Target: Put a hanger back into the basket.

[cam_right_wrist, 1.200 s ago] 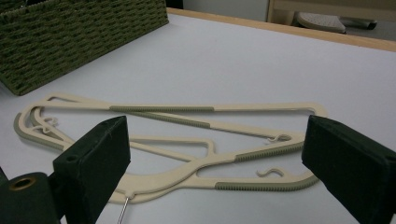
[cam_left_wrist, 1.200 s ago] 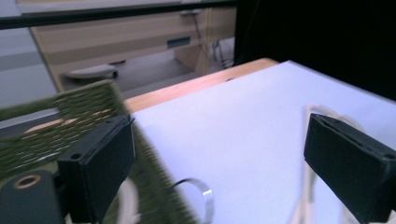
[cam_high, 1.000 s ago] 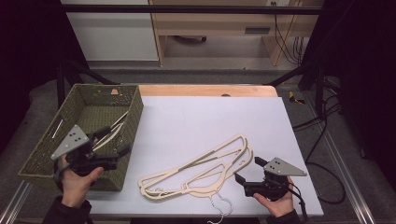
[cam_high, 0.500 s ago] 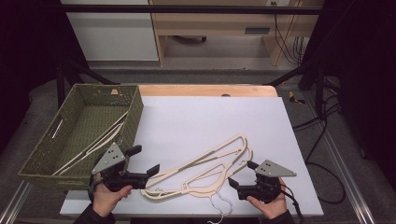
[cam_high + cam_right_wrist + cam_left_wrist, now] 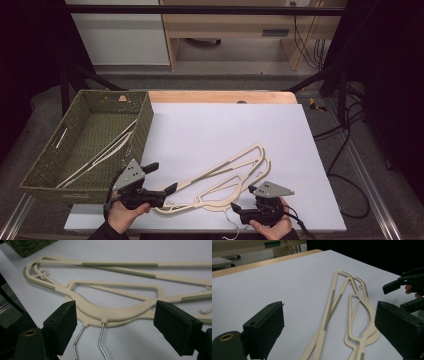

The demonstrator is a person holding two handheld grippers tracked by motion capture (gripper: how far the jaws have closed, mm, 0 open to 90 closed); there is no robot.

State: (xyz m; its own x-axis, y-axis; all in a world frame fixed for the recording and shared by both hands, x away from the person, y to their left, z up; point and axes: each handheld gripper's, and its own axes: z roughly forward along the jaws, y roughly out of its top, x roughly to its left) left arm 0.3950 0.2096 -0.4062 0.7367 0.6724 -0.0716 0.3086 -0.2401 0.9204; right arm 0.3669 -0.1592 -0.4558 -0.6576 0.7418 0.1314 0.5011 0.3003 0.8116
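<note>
Low in the frame, the hangers (image 5: 220,182) lie between the two claws: left gripper (image 5: 162,179) wide, right gripper (image 5: 113,322) wide but just been narrowing, necks between its jaws, untouched.

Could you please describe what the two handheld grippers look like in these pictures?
Both the left gripper and the right gripper are black, each topped by a grey three-cornered plate. Their jaws end in blocky dark pads, with a brass-coloured ring at one jaw's base. A dark cable trails from the right one.
</note>
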